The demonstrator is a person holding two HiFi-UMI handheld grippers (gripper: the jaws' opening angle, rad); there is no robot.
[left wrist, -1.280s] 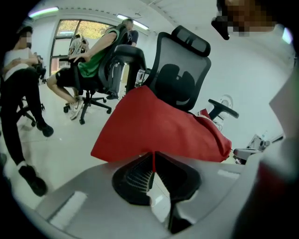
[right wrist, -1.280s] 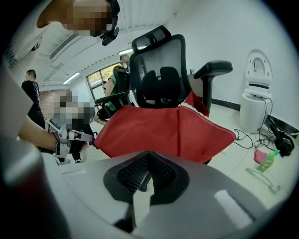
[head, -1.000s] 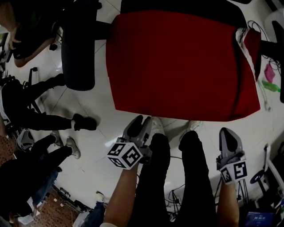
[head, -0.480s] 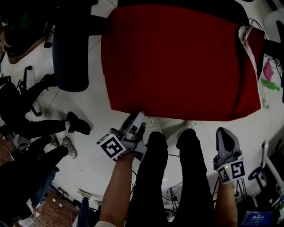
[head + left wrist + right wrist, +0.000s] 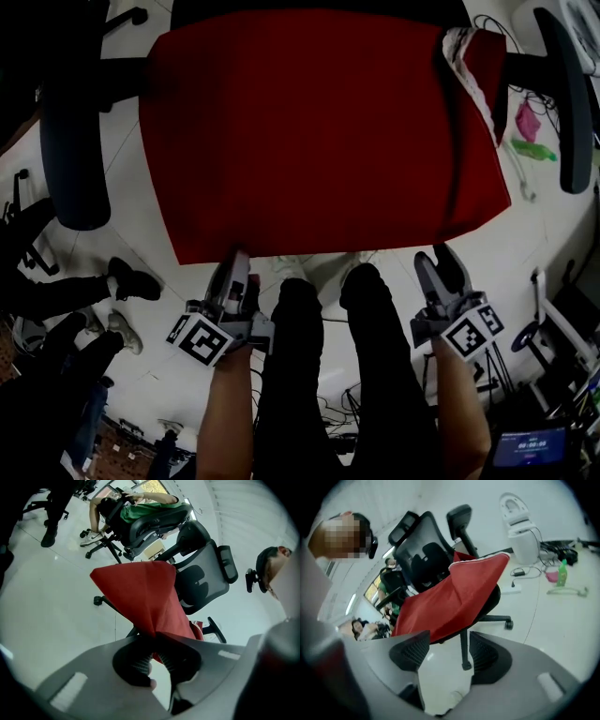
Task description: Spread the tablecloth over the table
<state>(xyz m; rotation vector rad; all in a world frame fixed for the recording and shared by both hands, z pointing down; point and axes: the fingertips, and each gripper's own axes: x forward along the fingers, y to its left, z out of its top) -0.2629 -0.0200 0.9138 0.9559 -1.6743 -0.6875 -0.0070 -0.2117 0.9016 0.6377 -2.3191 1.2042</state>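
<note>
**A:** On the left gripper (image 5: 234, 270), the fingers (image 5: 137, 660) have just closed and are clamped on the near edge of the tablecloth (image 5: 309, 131), which lies red across the counter (image 5: 493, 595).

**B:** The right gripper (image 5: 439, 265) has just parted its fingers (image 5: 410, 651) and holds nothing. If we tug one-sided, we risk skewing the cloth or dragging it off.

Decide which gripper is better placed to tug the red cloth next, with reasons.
Left. The left gripper has just closed its jaws on the tablecloth edge; the right gripper has just opened its jaws, empty, short of it.
</note>
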